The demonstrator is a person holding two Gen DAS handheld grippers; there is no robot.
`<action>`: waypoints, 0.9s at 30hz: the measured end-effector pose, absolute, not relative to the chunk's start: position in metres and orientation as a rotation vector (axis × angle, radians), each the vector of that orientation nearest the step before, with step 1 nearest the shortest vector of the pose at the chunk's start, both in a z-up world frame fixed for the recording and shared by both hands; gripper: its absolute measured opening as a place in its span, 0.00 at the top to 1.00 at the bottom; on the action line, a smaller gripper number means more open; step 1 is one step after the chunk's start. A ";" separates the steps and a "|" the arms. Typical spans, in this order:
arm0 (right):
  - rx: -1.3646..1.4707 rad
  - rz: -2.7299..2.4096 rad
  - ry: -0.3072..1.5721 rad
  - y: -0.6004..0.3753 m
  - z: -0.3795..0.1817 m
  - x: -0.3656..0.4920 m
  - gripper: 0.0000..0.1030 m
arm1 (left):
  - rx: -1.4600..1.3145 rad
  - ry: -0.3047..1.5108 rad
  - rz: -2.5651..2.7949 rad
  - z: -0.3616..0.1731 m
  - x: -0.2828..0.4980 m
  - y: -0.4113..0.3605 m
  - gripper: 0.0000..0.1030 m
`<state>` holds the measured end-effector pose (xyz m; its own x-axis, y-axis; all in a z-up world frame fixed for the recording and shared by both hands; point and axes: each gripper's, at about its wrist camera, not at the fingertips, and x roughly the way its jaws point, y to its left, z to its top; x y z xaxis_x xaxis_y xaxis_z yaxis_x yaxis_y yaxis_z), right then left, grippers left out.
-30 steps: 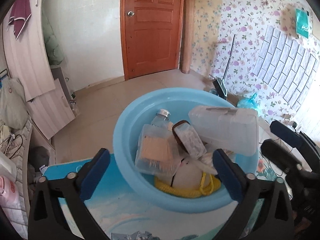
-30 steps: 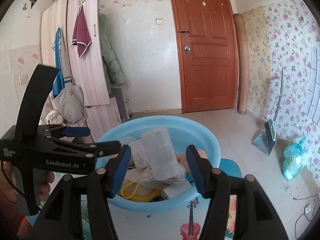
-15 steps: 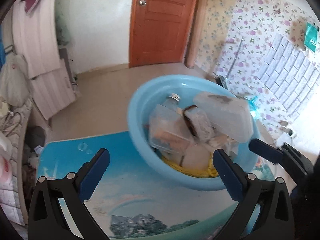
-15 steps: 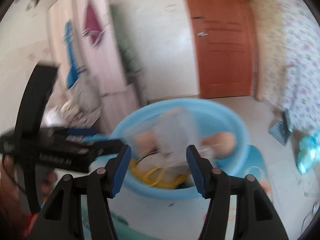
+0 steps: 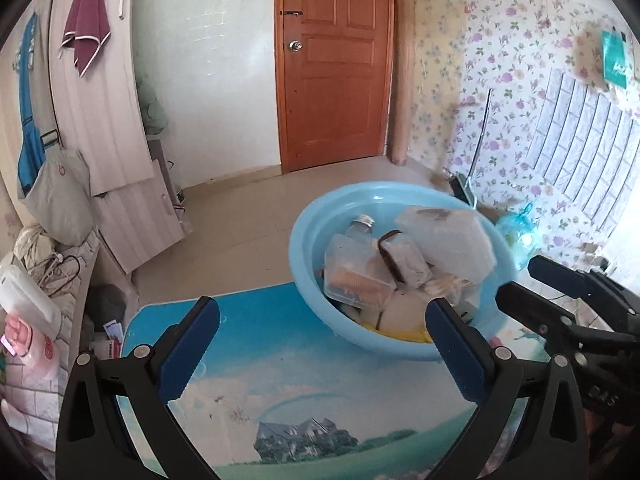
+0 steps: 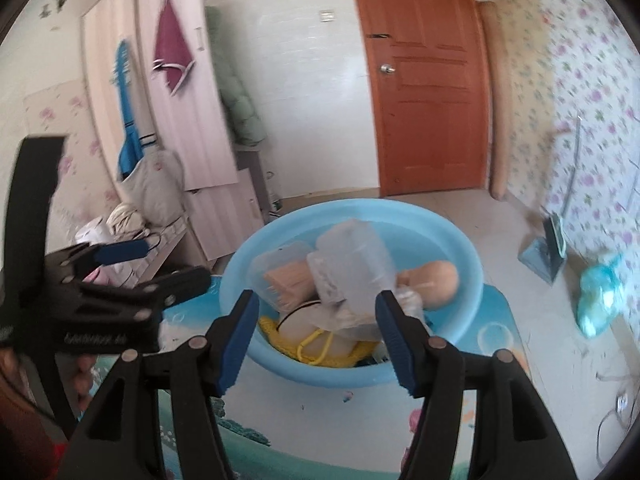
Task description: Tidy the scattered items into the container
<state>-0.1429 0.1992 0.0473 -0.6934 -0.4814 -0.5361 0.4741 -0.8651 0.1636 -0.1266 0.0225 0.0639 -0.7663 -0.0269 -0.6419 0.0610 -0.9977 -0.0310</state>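
- The clear plastic box (image 6: 352, 264) lies tilted on top of the heap in the blue basin (image 6: 440, 224), propped on the other things rather than seated. I judge it could slide or tip over the near rim if I knock the pile while pulling back.
- My right hand-held gripper (image 6: 316, 336) has its jaws opening, pads either side of the box's near end; I see a gap on both sides, so nothing is clamped. A pad snagging the box on the way out is my main worry.
- The basin sits near the far edge of the desk (image 5: 280, 360); a shove on its rim might push it toward the floor.
- My left hand-held gripper (image 5: 320, 344) is spread wide and empty, low over bare desk, the basin just beyond and to its right.
- In the basin I also see a small lidded tub (image 5: 352, 276), a glass bottle (image 5: 360, 228) and yellow cord (image 6: 316, 344).
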 end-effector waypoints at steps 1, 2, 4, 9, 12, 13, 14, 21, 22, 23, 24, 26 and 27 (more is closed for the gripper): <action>0.801 -2.507 -0.024 0.201 0.049 -0.143 0.40 | 1.046 0.094 -2.909 0.066 -0.123 0.022 0.00; 0.806 -2.525 -0.033 0.203 0.051 -0.140 0.39 | 1.024 0.110 -2.909 0.068 -0.119 0.021 0.00; 0.809 -2.544 -0.057 0.204 0.056 -0.137 0.35 | 0.965 0.126 -2.899 0.073 -0.107 0.021 0.00; 0.780 -2.604 -0.108 0.205 0.073 -0.118 0.26 | 0.938 0.137 -2.904 0.085 -0.083 0.022 0.00; 0.772 -2.621 -0.083 0.202 0.079 -0.105 0.25 | 0.940 0.162 -2.893 0.089 -0.071 0.018 0.00; 0.772 -2.626 -0.080 0.201 0.081 -0.102 0.24 | 0.939 0.173 -2.887 0.089 -0.068 0.017 0.00; 0.775 -2.631 -0.080 0.200 0.083 -0.099 0.23 | 0.936 0.190 -2.878 0.090 -0.064 0.014 0.00; 0.769 -2.689 -0.057 0.198 0.092 -0.081 0.05 | 0.963 0.215 -2.811 0.085 -0.048 0.004 0.00; 0.776 -2.692 -0.060 0.198 0.093 -0.080 0.03 | 0.972 0.210 -2.808 0.084 -0.048 0.004 0.00; 0.787 -2.694 -0.067 0.199 0.094 -0.080 0.02 | 0.986 0.204 -2.805 0.082 -0.046 0.004 0.00; 0.798 -2.703 -0.077 0.200 0.094 -0.079 0.02 | 0.999 0.198 -2.803 0.081 -0.045 0.004 0.00; 0.806 -2.720 -0.092 0.203 0.095 -0.078 0.02 | 1.028 0.197 -2.800 0.077 -0.044 0.002 0.00; 0.812 -2.723 -0.098 0.204 0.094 -0.078 0.02 | 1.053 0.206 -2.803 0.075 -0.044 0.000 0.00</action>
